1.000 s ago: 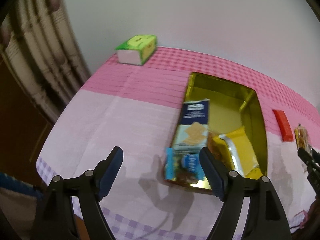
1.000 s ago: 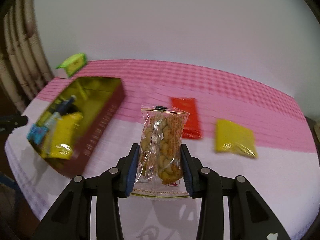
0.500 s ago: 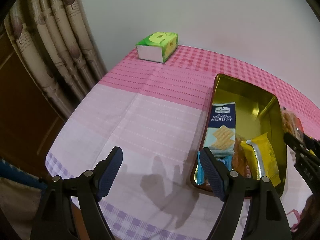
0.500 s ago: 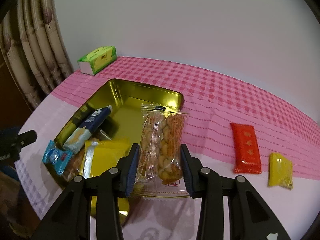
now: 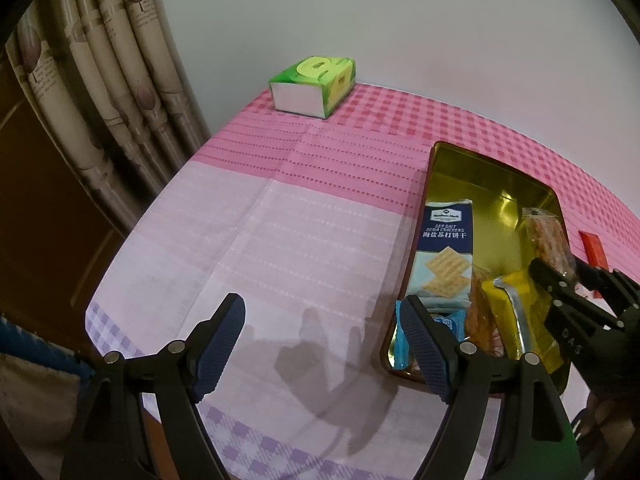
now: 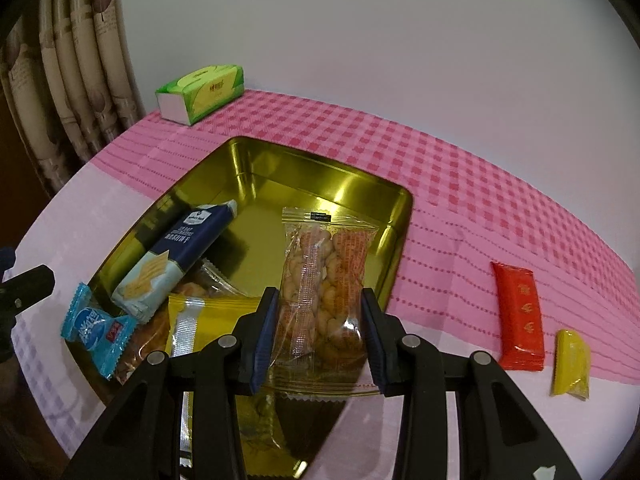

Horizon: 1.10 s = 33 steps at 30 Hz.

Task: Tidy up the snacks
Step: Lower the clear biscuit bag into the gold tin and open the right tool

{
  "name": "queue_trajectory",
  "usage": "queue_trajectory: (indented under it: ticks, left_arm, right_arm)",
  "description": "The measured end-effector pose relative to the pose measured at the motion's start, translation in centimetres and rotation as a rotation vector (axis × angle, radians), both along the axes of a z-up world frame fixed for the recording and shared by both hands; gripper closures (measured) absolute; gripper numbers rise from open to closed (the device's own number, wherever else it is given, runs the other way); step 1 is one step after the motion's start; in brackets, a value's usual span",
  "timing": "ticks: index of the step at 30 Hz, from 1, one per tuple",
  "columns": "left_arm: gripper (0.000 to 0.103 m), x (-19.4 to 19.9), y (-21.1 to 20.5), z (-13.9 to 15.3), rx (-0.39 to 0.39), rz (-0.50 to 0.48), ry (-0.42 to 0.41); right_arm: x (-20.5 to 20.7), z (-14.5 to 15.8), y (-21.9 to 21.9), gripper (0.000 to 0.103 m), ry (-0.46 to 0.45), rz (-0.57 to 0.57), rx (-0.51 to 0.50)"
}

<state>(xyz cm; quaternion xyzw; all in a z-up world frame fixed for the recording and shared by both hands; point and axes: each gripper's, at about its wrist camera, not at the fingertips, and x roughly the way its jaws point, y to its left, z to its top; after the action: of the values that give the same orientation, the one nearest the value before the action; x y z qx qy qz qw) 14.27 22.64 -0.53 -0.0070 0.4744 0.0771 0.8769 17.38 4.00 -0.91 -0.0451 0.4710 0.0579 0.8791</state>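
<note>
A: Where does the packet stand?

B: The right tongs (image 6: 320, 330) are closed on the clear packet of twisted snacks (image 6: 324, 280), pads pressing both its sides, and it hangs above the gold tin (image 6: 400, 216), over the near right part. The left tongs (image 5: 328, 344) stand wide apart with nothing between them, over the bare pink surface (image 5: 280, 208) just left of the tin.

A: What could go wrong from here?

B: My guess is the landing. The near end of the tin is crowded. Let go there and the packet may come to rest on the yellow wrapper (image 6: 200, 320) and tip toward the right wall. The grip is low on the packet, so the tall top may flop as it goes down. The blue candy (image 6: 98, 330) already lies across the near left rim; a nudge could push it out. The far half of the tin is bare and looks the safer spot.

A: Count things for me.

B: One tin. In it: one navy cracker pack (image 6: 176, 256), one blue candy, one yellow-wrapped packet, and one clear packet with brown pieces (image 6: 192, 290) under them, mostly hidden. One packet in the tongs. On the surface to the right, one red bar (image 6: 520, 316) and one small yellow packet (image 6: 572, 360), side by side and well apart from the tin. One green tissue box (image 6: 204, 92) at the far corner.
</note>
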Motion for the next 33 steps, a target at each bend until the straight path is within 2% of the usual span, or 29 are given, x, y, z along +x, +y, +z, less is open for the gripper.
queue_trajectory:
  ticks: [17, 18, 20, 22, 28, 33]
  left_arm:
    - [0.023, 0.0, -0.3, -0.2, 0.001, -0.009, 0.008]
    - [0.023, 0.0, -0.3, -0.2, 0.002, -0.011, 0.008]
    - [0.023, 0.0, -0.4, -0.2, 0.008, -0.016, 0.006]
    - [0.023, 0.0, -0.5, -0.1, 0.010, -0.019, 0.004]
    - [0.022, 0.0, -0.7, -0.1, 0.022, -0.020, 0.003]
    - [0.022, 0.0, -0.7, -0.2, 0.026, -0.015, 0.004]
  right_arm:
    - [-0.7, -0.1, 0.6, 0.061, 0.012, 0.005, 0.035]
    - [-0.8, 0.1, 0.6, 0.060, 0.007, 0.007, 0.036]
    - [-1.2, 0.5, 0.5, 0.049, 0.000, 0.011, 0.045]
    - [-1.6, 1.0, 0.5, 0.044, -0.014, 0.017, 0.052]
    - [-2.9, 2.5, -0.4, 0.044, -0.037, 0.010, 0.102]
    - [-4.1, 3.6, -3.0, 0.041, -0.067, -0.030, 0.119]
